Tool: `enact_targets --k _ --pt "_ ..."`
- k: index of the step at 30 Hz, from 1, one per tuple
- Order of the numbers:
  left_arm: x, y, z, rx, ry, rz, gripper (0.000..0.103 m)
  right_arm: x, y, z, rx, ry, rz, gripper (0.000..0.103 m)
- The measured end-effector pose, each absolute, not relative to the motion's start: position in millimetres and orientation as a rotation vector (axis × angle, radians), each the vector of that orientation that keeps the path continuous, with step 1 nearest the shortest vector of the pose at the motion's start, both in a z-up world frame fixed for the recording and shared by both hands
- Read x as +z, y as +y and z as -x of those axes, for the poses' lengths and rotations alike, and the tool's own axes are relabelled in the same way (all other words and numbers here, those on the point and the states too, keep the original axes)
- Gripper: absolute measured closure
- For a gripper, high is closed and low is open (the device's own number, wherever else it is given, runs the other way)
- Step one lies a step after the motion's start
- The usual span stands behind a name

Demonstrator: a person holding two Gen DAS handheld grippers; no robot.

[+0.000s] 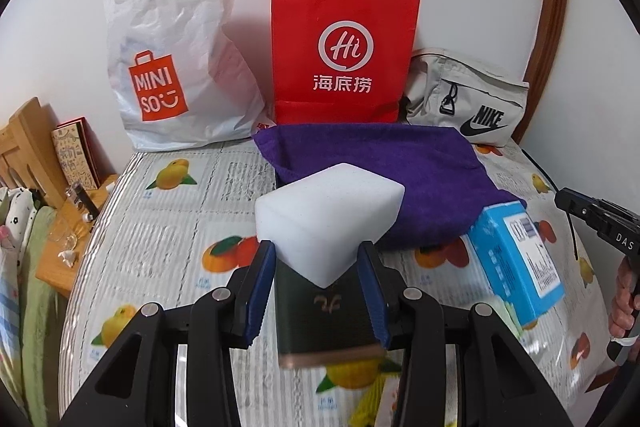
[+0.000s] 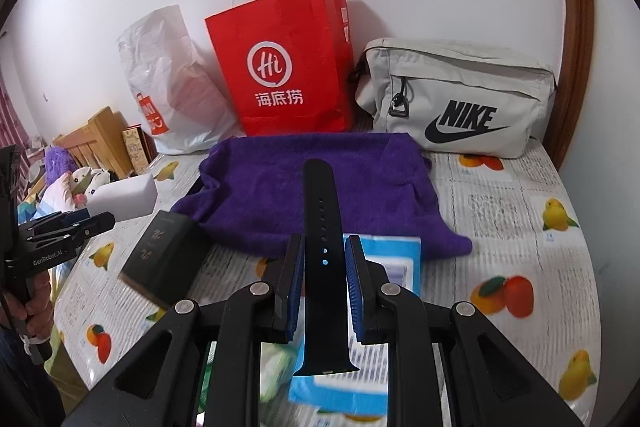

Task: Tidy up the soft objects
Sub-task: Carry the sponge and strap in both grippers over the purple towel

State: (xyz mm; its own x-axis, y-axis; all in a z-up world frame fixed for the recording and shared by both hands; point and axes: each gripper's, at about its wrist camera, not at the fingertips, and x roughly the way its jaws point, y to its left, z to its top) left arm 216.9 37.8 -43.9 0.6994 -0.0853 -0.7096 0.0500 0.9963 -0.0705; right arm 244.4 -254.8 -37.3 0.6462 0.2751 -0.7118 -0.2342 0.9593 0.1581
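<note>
- Left gripper (image 1: 317, 259): clamped on white sponge block (image 1: 330, 215), held above dark box (image 1: 326, 323).
- Right gripper (image 2: 323, 259): pads pinching black watch strap (image 2: 323, 247) over blue box (image 2: 394, 259), near purple towel (image 2: 320, 183).

The sponge (image 1: 328, 211) is matt white foam, finely pitted. The towel (image 2: 320, 195) is fuzzy purple cloth. The strap (image 2: 324, 267) looks like smooth matt black rubber. The red bag (image 1: 344, 47) is paper; the white bag (image 1: 176, 59) is crinkled thin plastic.
</note>
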Motion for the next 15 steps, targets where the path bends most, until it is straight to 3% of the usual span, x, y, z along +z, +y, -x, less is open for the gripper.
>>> enact_targets --k 15 --pt "-61 28 -292 -0.083 0.844 0.072 0.063 -56 -255 -325 0.291 0.848 -0.066 0.083"
